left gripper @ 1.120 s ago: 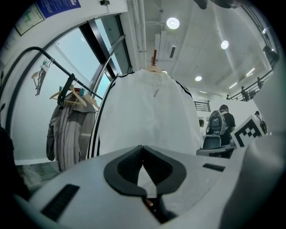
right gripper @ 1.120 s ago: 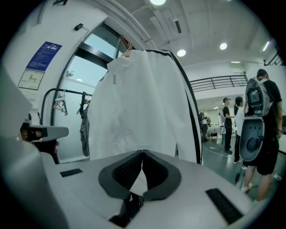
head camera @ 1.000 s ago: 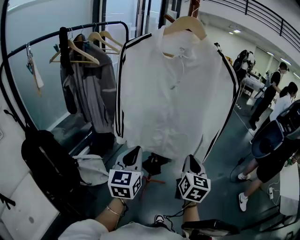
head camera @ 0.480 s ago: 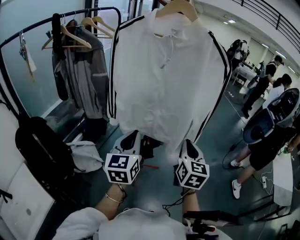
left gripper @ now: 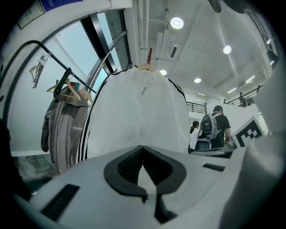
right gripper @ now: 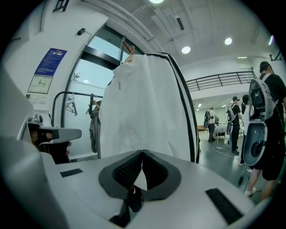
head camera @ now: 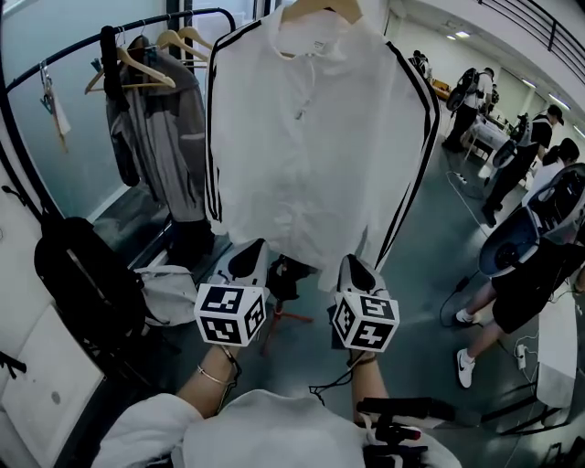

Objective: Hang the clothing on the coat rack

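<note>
A white jacket [head camera: 311, 137] with black sleeve stripes hangs in front of me on a wooden hanger [head camera: 320, 9]; what the hanger hooks on is out of frame. My left gripper [head camera: 251, 249] and right gripper [head camera: 352, 263] are side by side below its hem, pointing up at it. Both are shut with nothing held. In the left gripper view the jaws [left gripper: 143, 147] meet, with the jacket [left gripper: 138, 116] some way beyond them. In the right gripper view the right gripper [right gripper: 142, 152] has its pads touching at the tips, clear of the jacket [right gripper: 143, 107].
A black coat rack rail [head camera: 82, 46] at the left carries a grey garment [head camera: 160, 137] and spare wooden hangers [head camera: 137, 78]. A black backpack [head camera: 87, 292] and a white bag [head camera: 169, 292] lie below it. People [head camera: 530, 274] stand and sit at the right.
The jacket and both grippers sit higher in the head view than a second ago. The grippers keep their side-by-side spacing and stay shut.
</note>
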{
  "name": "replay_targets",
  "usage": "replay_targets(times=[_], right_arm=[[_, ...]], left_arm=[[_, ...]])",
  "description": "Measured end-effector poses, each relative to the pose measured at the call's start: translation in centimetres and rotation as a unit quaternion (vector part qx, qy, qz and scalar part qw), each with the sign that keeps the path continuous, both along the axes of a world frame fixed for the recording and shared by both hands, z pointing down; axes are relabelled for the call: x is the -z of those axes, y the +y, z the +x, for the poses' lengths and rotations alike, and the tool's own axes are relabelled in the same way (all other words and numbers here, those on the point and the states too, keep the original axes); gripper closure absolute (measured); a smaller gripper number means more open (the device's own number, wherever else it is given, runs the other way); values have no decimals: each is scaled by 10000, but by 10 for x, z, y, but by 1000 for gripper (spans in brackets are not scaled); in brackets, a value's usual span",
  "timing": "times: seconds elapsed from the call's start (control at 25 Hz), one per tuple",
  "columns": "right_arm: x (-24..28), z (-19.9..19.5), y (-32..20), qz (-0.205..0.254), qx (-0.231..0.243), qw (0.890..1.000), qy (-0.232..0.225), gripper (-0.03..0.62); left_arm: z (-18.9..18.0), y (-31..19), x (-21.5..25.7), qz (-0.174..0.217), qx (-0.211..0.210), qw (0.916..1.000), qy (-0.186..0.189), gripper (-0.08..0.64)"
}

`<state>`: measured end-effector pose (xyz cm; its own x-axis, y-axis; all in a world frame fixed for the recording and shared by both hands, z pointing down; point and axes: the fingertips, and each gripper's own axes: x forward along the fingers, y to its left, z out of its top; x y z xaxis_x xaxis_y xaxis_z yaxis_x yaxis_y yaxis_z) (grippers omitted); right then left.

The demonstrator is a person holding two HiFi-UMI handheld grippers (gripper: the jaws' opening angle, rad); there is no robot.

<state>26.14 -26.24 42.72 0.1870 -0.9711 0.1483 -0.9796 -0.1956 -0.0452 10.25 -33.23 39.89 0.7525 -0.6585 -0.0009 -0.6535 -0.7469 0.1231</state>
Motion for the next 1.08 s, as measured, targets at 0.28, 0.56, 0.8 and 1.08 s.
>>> replay_targets(times=[0.28,0.56,0.8,1.08], right_arm=[[-4,-3,0,-147,61,9998,130,569],[-6,-8,1,-145,-11,9998,98,569],[-6,-11,4,-190,-50,9997,160,569],[-6,-10,8,-202,-70,9996,170,569]], left_arm=[[-2,-4,-2,-58,116,9999,33,552],[-2,-2,-9,-152,19,9999,59,552],[-3,-2,-12,-199,-20,9998,82,552],[-3,-1,-18,-275,-36,9996,107,552]])
